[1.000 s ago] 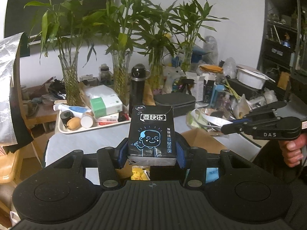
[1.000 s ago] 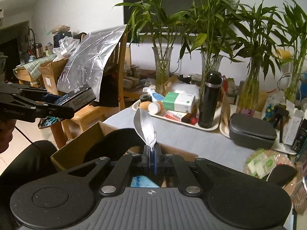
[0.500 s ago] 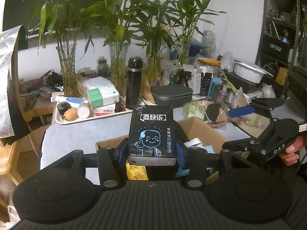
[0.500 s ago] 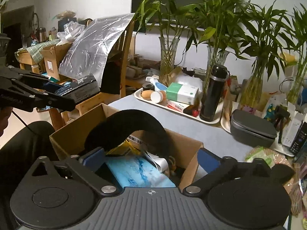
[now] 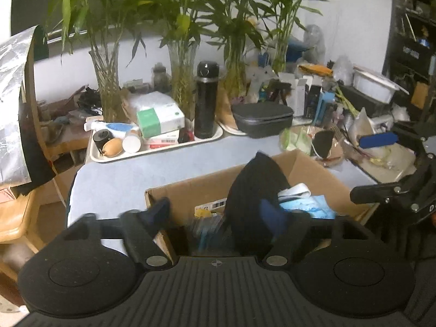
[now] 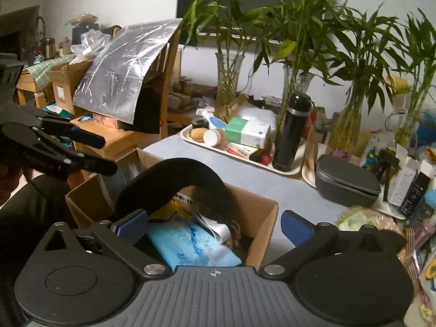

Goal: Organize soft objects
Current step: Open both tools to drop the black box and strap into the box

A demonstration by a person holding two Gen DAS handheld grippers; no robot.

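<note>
Blurred pack (image 5: 207, 231) perhaps below spread left gripper (image 5: 218, 212)

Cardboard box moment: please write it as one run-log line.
left gripper: open, jaws just opened, nothing held | right gripper: open, empty | cardboard box: on table, holds blue pack and black curved item

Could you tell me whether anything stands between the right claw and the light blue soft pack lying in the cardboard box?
Nothing visible does. The right claw is open directly above the light blue soft pack in the brown cardboard box; the curved black padded item arches behind it, not across the path.
</note>
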